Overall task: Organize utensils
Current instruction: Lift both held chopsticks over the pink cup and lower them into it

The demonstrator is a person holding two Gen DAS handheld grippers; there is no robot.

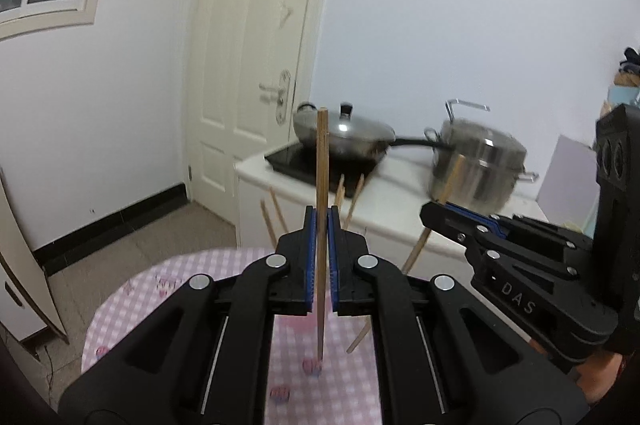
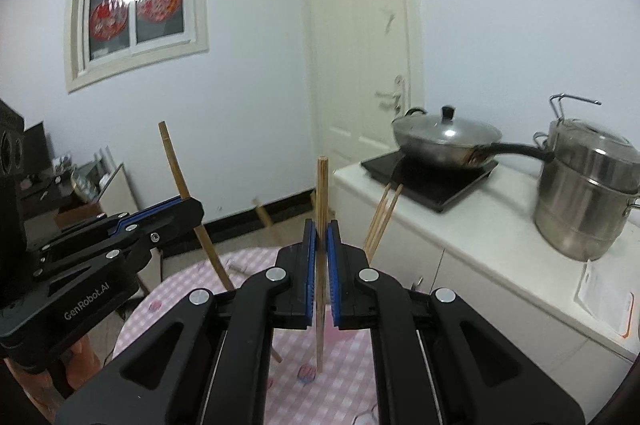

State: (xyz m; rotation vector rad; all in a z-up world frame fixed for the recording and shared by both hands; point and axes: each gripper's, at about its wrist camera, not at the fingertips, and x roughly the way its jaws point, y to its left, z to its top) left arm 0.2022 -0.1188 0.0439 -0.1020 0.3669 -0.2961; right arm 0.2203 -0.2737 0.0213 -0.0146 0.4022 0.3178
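My left gripper (image 1: 322, 215) is shut on a wooden chopstick (image 1: 322, 153) that stands upright between its blue pads, above the pink checked tablecloth (image 1: 132, 305). To its right, my right gripper (image 1: 430, 209) grips a second chopstick (image 1: 454, 173), which looks tilted from here. In the right wrist view that right gripper (image 2: 321, 227) is shut on its upright chopstick (image 2: 322, 185), and the left gripper (image 2: 196, 205) appears at the left with its stick (image 2: 176, 169) leaning. Several more chopsticks (image 2: 382, 221) poke up behind the jaws, their lower ends hidden.
Beyond the table stands a white counter (image 1: 400, 193) with a black induction hob (image 1: 304, 161), a lidded wok (image 1: 344, 133) and a tall steel pot (image 1: 476, 165). A paper sheet (image 2: 604, 301) lies on the counter. A cream door (image 1: 256, 45) is behind, and a low cabinet (image 1: 24, 285) stands at the left.
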